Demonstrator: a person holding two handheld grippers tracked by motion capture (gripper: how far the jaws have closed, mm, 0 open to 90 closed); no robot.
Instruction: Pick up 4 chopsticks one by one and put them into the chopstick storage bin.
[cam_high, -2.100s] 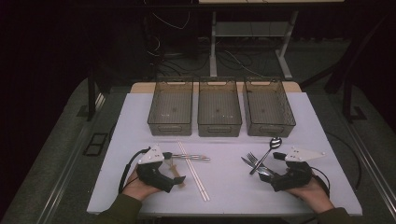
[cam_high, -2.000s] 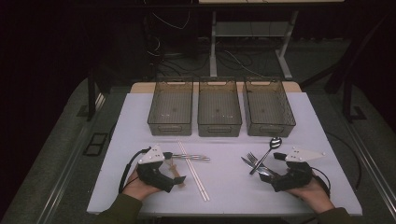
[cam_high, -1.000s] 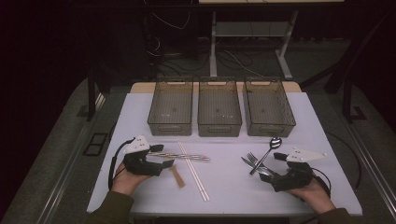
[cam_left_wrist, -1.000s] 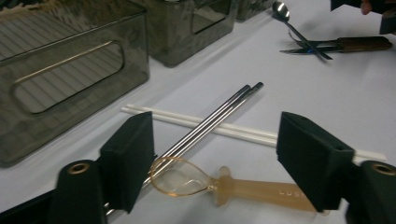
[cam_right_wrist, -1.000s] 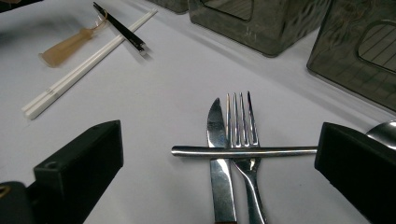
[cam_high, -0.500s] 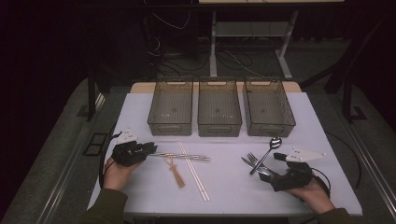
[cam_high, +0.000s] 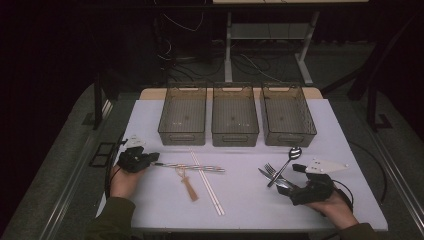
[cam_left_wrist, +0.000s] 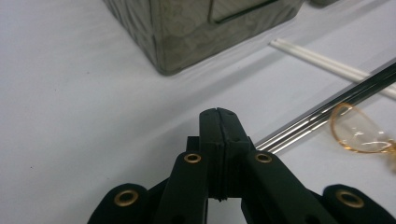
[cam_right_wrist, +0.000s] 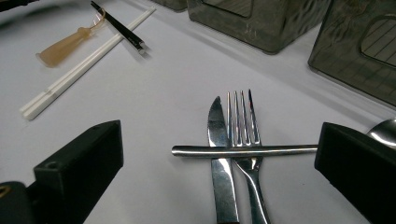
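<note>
My left gripper rests on the white table at the left. Its jaws have just been closing and now press flat together with nothing between them. The left end of a pair of metal chopsticks runs in beside its right jaw. An amber plastic spoon and white chopsticks lie across them. At the right, my right gripper stands open before a knife and fork, with a spoon's handle lying across both.
Three smoky plastic bins stand in a row at the back of the table. Beyond it are dark floor, cables and table legs. Bare white table lies between the two sets of cutlery.
My left hand has slid left and a little back, from beside the amber spoon to the left end of the metal chopsticks. Its jaws have closed. The right hand has kept still.
</note>
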